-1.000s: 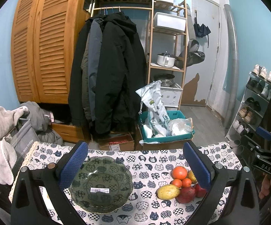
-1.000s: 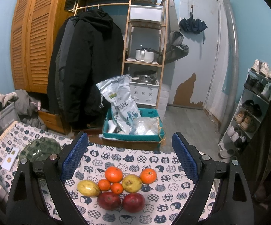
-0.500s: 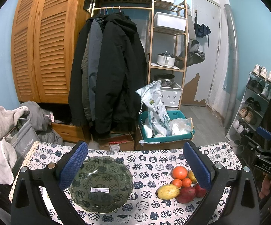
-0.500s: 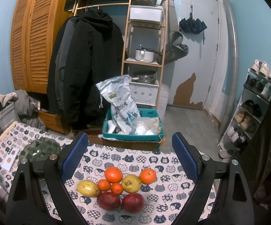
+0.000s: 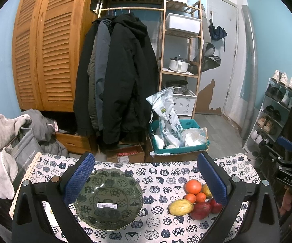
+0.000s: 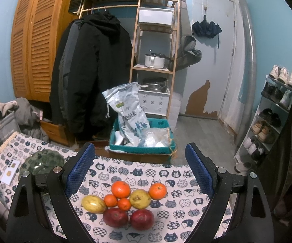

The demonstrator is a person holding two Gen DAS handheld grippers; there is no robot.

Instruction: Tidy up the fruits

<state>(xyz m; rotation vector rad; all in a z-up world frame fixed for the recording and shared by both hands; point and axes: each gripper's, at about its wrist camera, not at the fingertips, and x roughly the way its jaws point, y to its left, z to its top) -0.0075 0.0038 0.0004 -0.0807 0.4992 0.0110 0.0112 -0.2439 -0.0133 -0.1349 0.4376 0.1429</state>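
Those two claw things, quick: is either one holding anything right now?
Left gripper: open, holding nothing, above the green glass bowl.
Right gripper: open, holding nothing, above the fruit pile.

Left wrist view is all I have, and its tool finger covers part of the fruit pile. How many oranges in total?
Observer: Four. The right wrist view shows a second large orange at the right end of the pile, which is hidden from you.
Operator: Right tool state?
Observer: The right tool is open above the pile and holds nothing.
Operator: I see only a sliver of yellow behind the finger. What is it?
Observer: It's a second yellow fruit. It's whole and lies just left of that orange.
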